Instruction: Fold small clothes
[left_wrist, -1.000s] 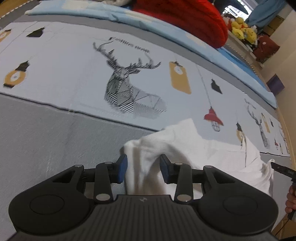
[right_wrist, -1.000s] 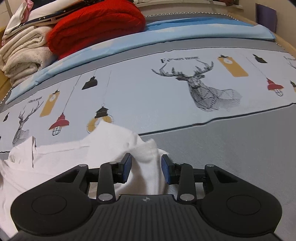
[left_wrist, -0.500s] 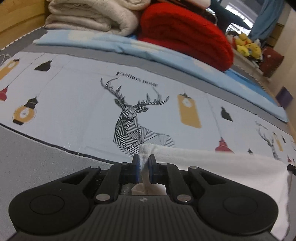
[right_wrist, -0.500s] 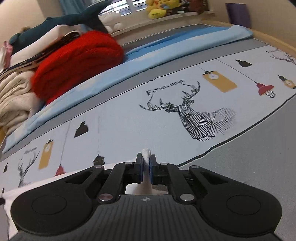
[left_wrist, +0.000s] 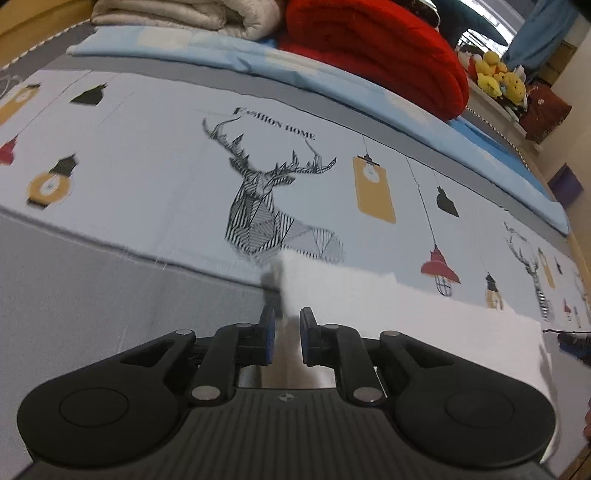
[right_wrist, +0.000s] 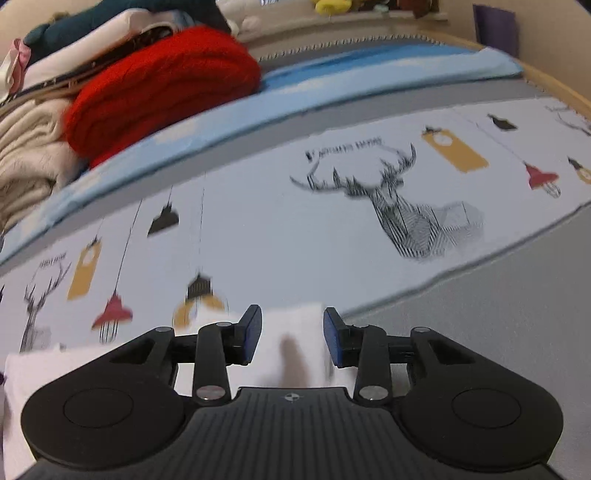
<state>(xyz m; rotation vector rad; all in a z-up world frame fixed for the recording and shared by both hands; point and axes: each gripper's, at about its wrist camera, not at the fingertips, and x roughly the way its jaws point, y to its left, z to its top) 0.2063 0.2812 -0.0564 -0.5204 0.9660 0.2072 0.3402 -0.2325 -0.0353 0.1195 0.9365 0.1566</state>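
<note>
With the white garment (left_wrist: 406, 314) lying folded on the bed (left_wrist: 147, 184) at lower centre, the left gripper (left_wrist: 284, 328) and right gripper (right_wrist: 291, 332) are both opening, fingers spread clear of the cloth, so a snagged edge could drag the fold open.

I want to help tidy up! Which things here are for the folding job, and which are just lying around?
For the job:
- white garment
- left gripper, jaws opening, cloth between them
- right gripper, jaws opening, cloth between them

Just lying about:
- red blanket
- cream blankets
- yellow plush toys
- deer-print bedsheet, only the surface underneath
</note>
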